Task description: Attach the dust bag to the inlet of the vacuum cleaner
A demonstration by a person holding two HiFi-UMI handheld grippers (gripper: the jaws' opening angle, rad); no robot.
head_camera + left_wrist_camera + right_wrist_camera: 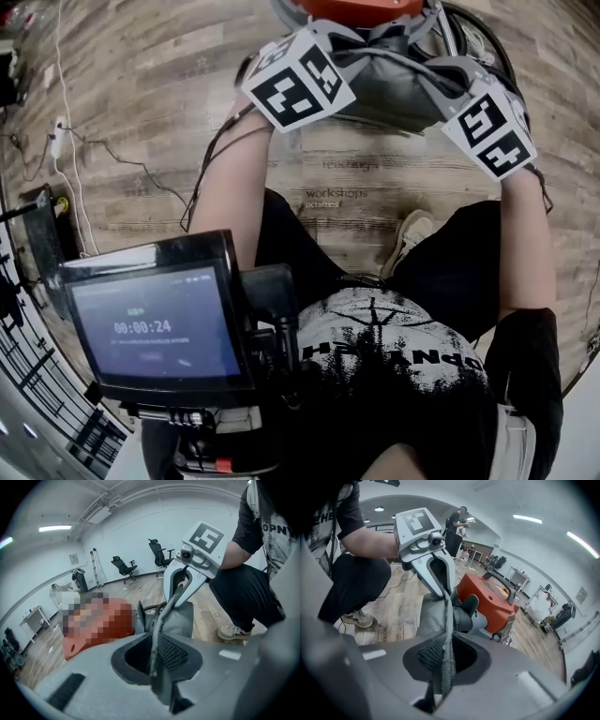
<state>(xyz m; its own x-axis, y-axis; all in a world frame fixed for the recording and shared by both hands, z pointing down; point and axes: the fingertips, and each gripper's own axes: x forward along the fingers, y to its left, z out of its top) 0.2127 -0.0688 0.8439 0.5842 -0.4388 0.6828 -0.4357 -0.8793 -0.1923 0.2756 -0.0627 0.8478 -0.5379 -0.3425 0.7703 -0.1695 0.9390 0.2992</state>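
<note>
A grey fabric dust bag (394, 82) hangs stretched between my two grippers, just in front of the orange vacuum cleaner (490, 599). In the right gripper view the bag's opening faces the vacuum's black inlet tube (465, 615). My left gripper (440, 592) is shut on one upper edge of the bag. The right gripper (176, 597) is shut on the opposite edge, and the fabric seam (447, 663) runs straight through its jaws. In the left gripper view part of the vacuum lies under a mosaic patch. Whether the bag touches the inlet I cannot tell.
The person's shoe (412, 234) rests on the wooden floor below the bag. A white power strip with cables (58, 141) lies at the left. Office chairs (124, 566) and a ladder (96, 564) stand by the far wall. Someone stands in the background (457, 531).
</note>
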